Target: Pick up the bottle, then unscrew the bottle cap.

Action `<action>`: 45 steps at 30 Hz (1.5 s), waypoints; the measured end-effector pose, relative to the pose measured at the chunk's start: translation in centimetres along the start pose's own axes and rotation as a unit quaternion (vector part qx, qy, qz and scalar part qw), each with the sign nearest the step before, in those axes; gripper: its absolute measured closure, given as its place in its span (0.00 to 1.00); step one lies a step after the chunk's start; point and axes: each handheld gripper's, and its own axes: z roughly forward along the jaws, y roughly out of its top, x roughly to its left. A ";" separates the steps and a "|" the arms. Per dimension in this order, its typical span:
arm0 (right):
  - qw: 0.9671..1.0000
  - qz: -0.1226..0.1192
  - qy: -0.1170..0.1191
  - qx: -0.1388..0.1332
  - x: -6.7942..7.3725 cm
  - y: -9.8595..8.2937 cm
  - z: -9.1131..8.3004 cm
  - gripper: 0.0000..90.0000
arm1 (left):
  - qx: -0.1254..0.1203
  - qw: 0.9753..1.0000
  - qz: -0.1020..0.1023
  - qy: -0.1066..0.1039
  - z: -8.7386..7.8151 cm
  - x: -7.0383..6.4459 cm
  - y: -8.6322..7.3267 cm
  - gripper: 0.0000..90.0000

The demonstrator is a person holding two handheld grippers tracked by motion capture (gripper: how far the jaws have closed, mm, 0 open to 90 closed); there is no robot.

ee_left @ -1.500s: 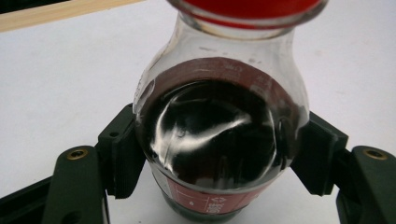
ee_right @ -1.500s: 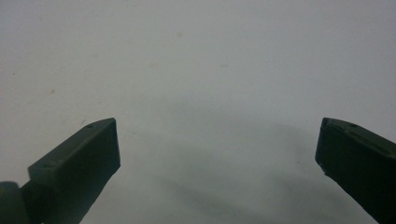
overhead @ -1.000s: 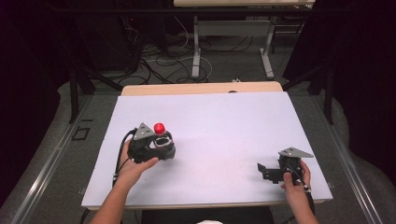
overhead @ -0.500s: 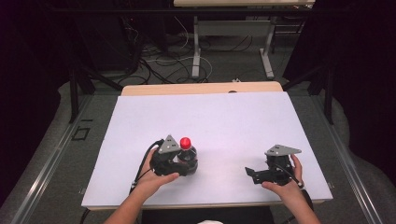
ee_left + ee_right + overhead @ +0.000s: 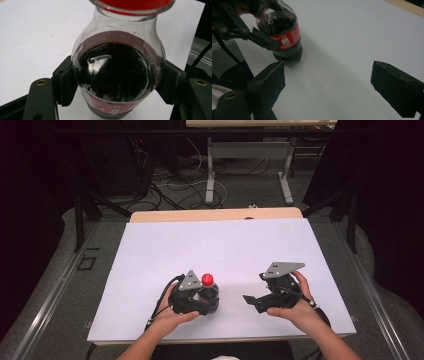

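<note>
One bottle (image 5: 208, 292) is all we are working with — a small clear one with dark drink inside, a red label band and a red cap (image 5: 207, 279). We have it upright in the left gripper (image 5: 197, 301), near the front edge of the white surface (image 5: 230, 245), a little left of the middle. In the left gripper view the two fingers (image 5: 65, 82) press against the bottle's belly from either side, just above the label, so the grasp looks firm. In the right gripper view its base sits on or just above the surface; we cannot tell which.

The right gripper (image 5: 256, 300) holds nothing. Its fingers (image 5: 268, 86) stand wide apart and point toward the bottle, which lies near but clearly apart from them.

Our reading is that the picking-up part is done and the bottle is brought to where both hands can meet it. What is left — judging from the open fingers aimed its way — is for the right gripper to close in, likely on the cap or the body, for a handover or an unscrewing. The cap is on.
</note>
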 end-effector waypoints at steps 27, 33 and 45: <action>0.997 -0.067 0.026 0.002 1.1 7.6 0.5 0.34 | 0.006 1.000 0.006 -0.002 2.9 -1.0 2.8 0.33; 0.998 -0.059 0.034 0.011 0.6 8.6 1.4 0.42 | 0.000 1.000 0.013 0.007 3.6 -0.4 3.9 0.33; 0.998 -0.032 0.035 0.037 0.8 8.8 3.4 0.57 | 0.009 1.000 0.017 0.017 4.0 -0.2 3.7 0.33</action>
